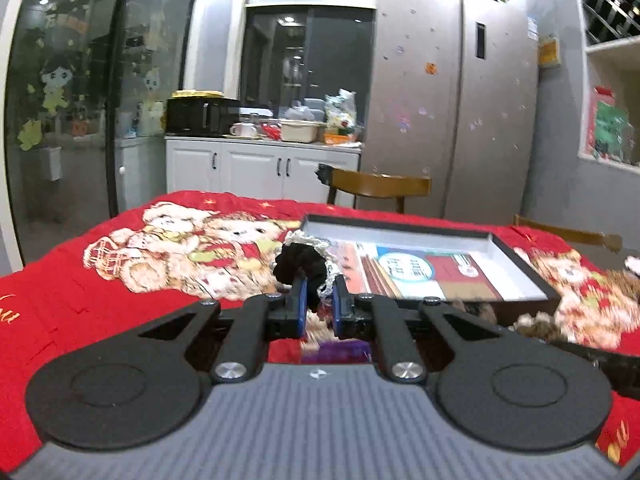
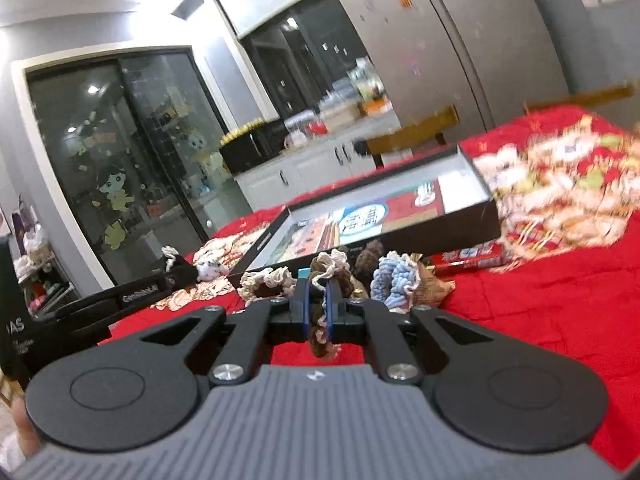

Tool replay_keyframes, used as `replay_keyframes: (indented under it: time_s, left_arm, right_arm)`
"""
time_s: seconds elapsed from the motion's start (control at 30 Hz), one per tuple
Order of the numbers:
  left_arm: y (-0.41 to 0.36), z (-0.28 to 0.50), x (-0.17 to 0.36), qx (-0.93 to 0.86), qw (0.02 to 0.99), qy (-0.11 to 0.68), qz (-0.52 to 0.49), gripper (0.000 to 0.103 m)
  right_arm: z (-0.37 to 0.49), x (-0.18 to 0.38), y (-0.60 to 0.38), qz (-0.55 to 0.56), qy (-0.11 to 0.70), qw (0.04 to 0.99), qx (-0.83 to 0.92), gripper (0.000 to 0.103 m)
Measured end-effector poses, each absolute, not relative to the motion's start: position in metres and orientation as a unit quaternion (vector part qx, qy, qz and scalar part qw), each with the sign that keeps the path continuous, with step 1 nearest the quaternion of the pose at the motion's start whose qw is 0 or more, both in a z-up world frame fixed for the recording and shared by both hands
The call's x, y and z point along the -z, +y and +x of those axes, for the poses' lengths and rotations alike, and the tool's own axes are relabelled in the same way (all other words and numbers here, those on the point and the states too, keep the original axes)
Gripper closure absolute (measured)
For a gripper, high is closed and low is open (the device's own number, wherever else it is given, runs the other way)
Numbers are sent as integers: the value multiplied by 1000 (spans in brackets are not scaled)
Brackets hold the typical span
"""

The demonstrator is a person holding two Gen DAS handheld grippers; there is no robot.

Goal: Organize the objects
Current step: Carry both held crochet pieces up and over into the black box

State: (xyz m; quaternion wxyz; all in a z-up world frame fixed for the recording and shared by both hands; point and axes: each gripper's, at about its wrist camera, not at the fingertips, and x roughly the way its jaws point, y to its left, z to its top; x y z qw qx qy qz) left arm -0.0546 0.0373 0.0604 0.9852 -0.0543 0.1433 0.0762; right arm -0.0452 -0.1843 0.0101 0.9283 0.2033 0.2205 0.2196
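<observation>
Left gripper (image 1: 320,300): fingers pinching a black scrunchie (image 1: 300,266) with a silvery-white frilled edge, lifted clear of the red cloth on the desk (image 1: 60,280).
Right gripper (image 2: 318,304): fingers pinching a brown scrunchie (image 2: 332,270) with cream trim; part of it hangs below the fingers.
Open box (image 1: 516,256): shallow, dark-walled, white inside, at about one o'clock from the left gripper; printed cards lie flat in it.
Loose pile: in the right wrist view a blue scrunchie (image 2: 394,276) sits at one o'clock from the fingers, a cream-edged one (image 2: 266,280) at eleven o'clock, both just in front of the box's near wall.
Handling: these look very light, soft and squashy, not fragile; fabric should grip the pads well, but the loop flops and may snag a neighbour.
Where to hold: across the gathered band, one thickness between the fingers, as both are held now.
</observation>
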Motion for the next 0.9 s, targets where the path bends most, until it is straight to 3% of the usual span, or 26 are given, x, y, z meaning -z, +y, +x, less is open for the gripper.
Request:
replay_keyframes:
  time_s: [0.3,0.47,0.9]
  left_arm:
    - [59,-26,-113,-48,988,137,-58,88]
    - [84,3,-131,39,980,156,-117,89]
    - [89,56,-69,70,976,193,-76,88]
  right_arm:
    - [8,-71,-161,198,197,929,-243,94]
    - [50,-81,-137,213,196,928,-236,94]
    - [111,-54,-119,219,243,918,-224,94]
